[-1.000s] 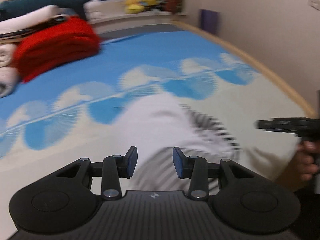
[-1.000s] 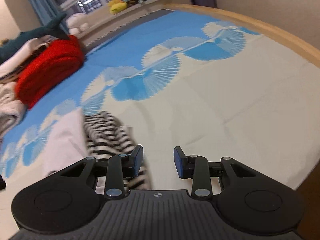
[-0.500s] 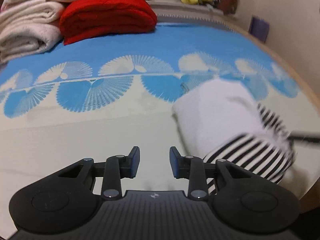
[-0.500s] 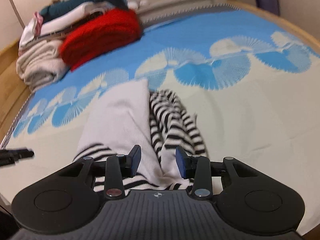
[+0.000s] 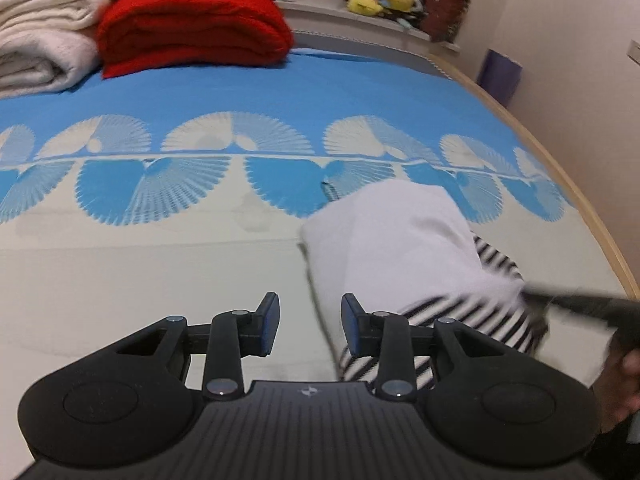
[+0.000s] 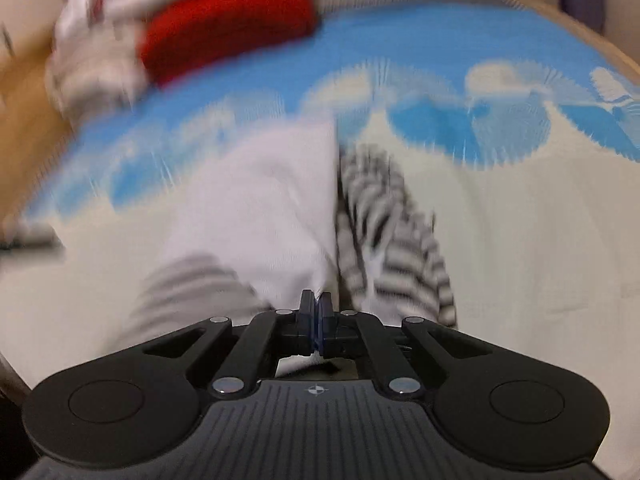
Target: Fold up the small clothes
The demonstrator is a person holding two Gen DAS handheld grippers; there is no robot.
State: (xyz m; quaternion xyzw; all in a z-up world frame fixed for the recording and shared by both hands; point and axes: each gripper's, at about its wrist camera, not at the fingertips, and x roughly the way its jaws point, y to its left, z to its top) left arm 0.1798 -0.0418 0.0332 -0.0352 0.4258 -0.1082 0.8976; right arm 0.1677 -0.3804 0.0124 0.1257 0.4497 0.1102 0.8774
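Between the right gripper's [image 6: 316, 312] 2 fingers, which are pressed together, a pinch of the near edge of the small garment [image 6: 276, 208] is clamped; white cloth rises straight out of the closed blue pads in the right wrist view (that view is heavily blurred, so the exact fold of cloth in the pinch cannot be told). From there the garment runs away from the tongs up the bed [image 5: 120, 280], its long axis roughly along the line the right gripper points, with the plain white panel on the left and the black-and-white striped part bunched on the right.

The left gripper [image 5: 309, 322] is apart, nothing between its pads, and hangs over bare cream bedspread. From it the garment lies to the right and slightly ahead: the garment's near left edge passes just beside the right-hand finger [image 5: 352, 324], and striped cloth shows behind that finger's linkage. So the right hand is already on the cloth, while the left is near but off it; by my reading, the coming move needs the left to shift right onto that edge before any fold can be drawn.

Both grippers tilt steeply down toward the bed. Well beyond, a red blanket [image 5: 192, 24] and cream towels [image 5: 40, 48] are stacked at the far end.
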